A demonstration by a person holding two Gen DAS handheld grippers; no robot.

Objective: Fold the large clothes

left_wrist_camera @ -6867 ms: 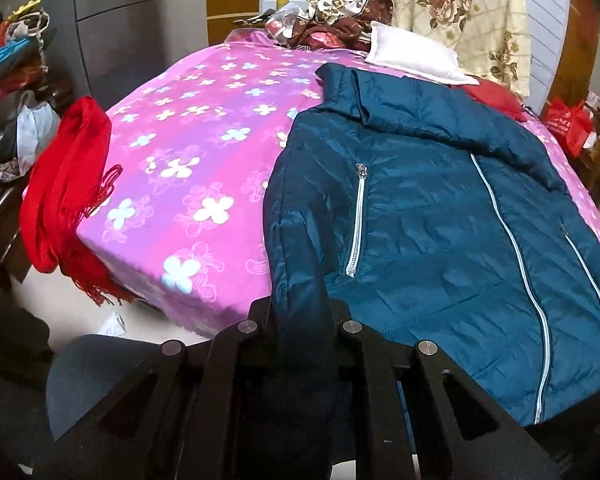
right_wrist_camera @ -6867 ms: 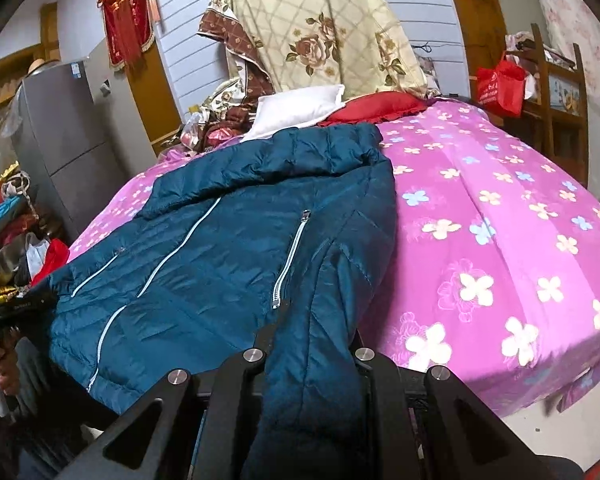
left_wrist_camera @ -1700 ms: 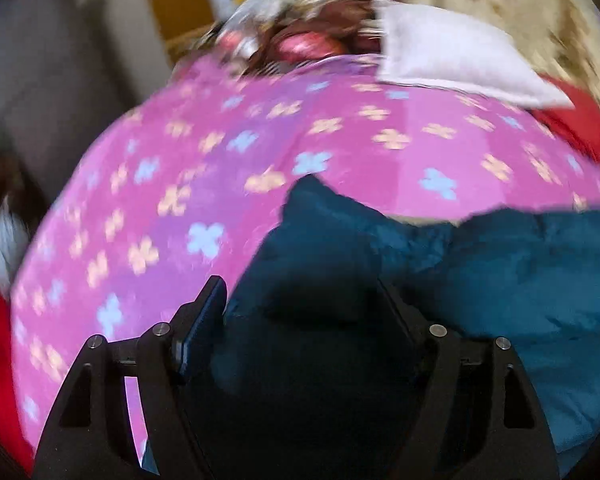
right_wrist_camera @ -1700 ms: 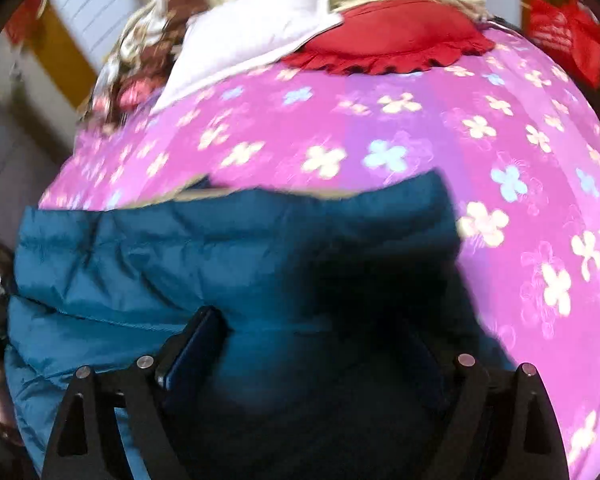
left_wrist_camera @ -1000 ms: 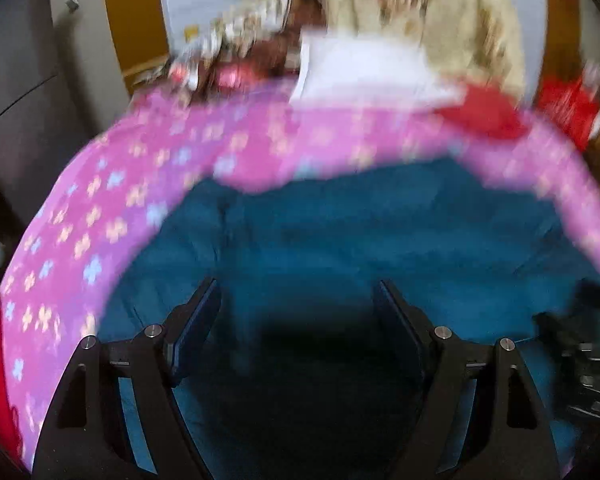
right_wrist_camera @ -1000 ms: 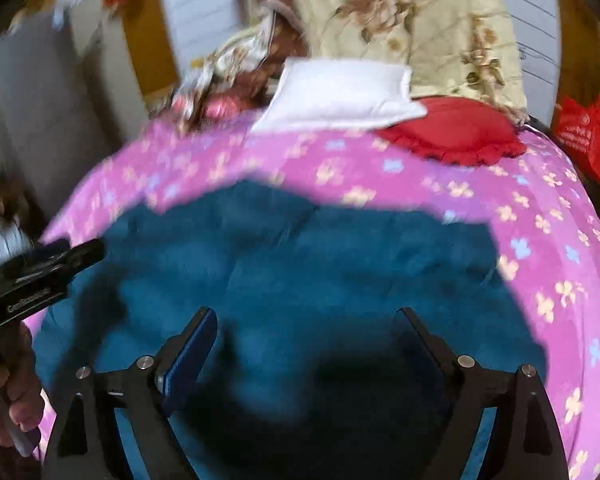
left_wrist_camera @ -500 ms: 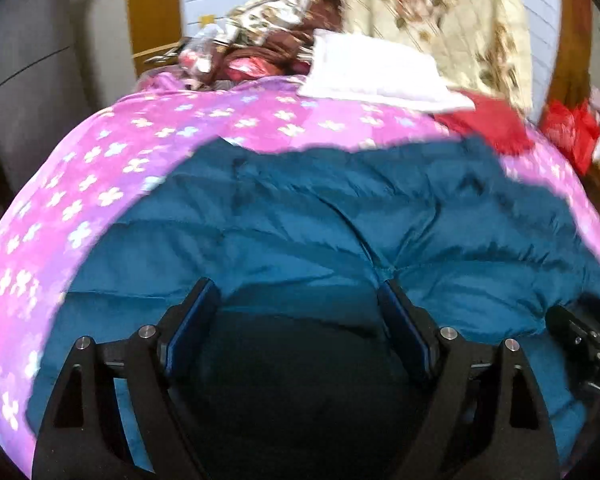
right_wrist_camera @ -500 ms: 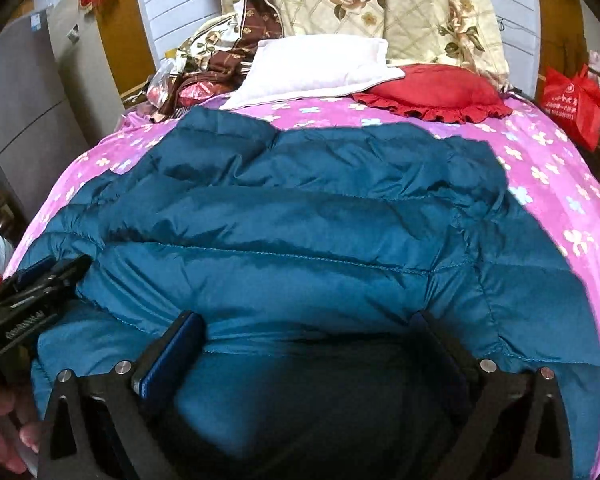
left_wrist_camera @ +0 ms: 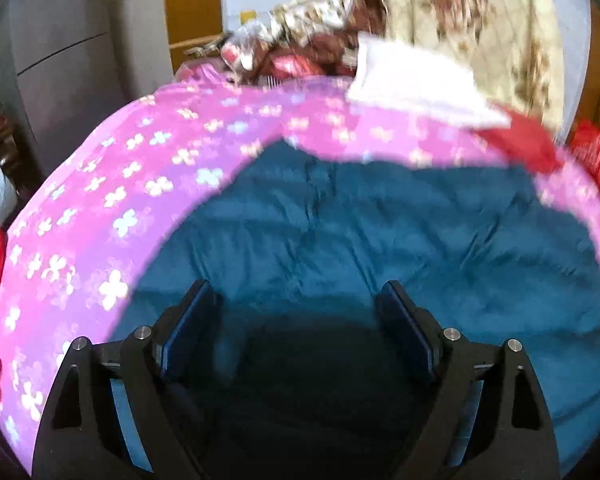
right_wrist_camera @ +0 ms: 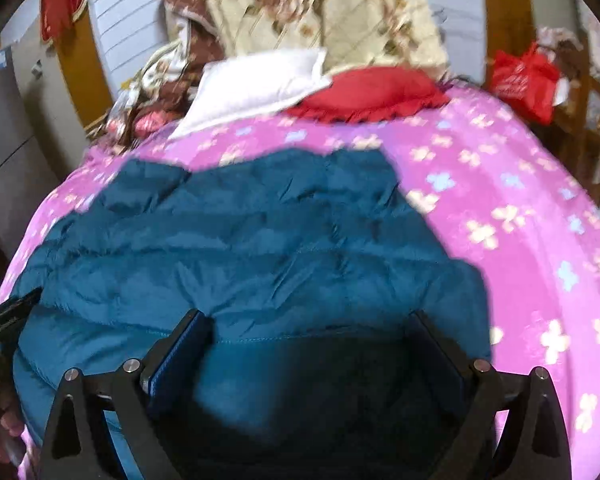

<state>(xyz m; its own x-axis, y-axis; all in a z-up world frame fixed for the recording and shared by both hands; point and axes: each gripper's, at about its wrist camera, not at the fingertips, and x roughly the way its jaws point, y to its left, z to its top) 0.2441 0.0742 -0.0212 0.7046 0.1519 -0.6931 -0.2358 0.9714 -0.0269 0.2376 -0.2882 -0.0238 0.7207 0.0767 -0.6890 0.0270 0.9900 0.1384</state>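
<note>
Pink flowered bedding covers the bed point(left_wrist_camera: 100, 216) in front of you, with a white pillow point(right_wrist_camera: 256, 80) and a red cushion point(right_wrist_camera: 368, 94) at its far end and a cream flowered quilt point(right_wrist_camera: 320, 8) hanging behind them. Your teal padded jacket point(left_wrist_camera: 380, 232) lies flat across the near half of the bed, plain side up, its far edge short of the pillows. Your left gripper point(left_wrist_camera: 296, 312) hangs over the jacket's near edge with its jaws apart; they have just been opening, and only loose fabric lies below and between them, pinched by neither. Your right gripper point(right_wrist_camera: 308, 332) hangs over the near edge too, jaws wide apart after opening further, clamped on nothing. In the right wrist view your left hand point(right_wrist_camera: 0, 420) shows at the bed's near left corner.
</note>
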